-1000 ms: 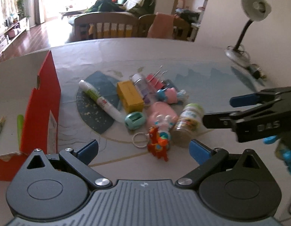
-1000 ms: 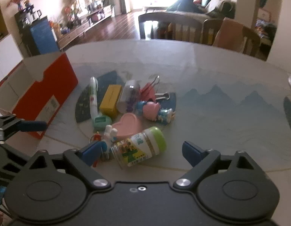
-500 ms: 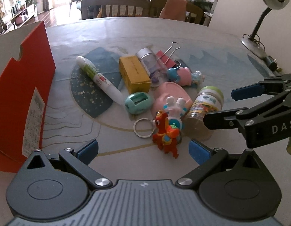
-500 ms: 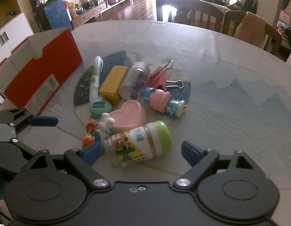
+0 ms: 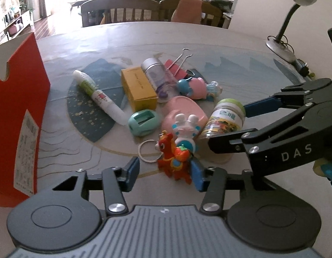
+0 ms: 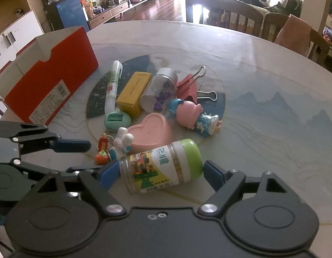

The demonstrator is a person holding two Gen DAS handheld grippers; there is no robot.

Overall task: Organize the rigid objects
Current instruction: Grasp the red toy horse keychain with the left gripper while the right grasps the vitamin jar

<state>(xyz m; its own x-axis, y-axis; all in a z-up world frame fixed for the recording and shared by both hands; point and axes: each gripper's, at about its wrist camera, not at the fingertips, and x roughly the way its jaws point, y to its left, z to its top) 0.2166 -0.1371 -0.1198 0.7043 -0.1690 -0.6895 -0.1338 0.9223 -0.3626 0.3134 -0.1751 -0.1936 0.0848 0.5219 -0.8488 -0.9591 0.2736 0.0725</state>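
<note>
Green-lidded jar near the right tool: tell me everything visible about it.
The jar is clear, plastic-looking, with a lime-green screw lid and a colourful printed label with a barcode. It lies on its side on the table, lid pointing right, between the open fingers of the right tool, which has been closing. Whether the pads touch it is unclear. The pink heart dish sits just behind.

red box [image 5: 17, 116] cut off at left edge, desk lamp [image 5: 294, 10] head clipped, jar label [image 6: 163, 167] text unreadable

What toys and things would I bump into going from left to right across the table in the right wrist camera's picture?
Red box → white tube → yellow box → clear jar with silver lid → pink binder clip → black binder clip.
</note>
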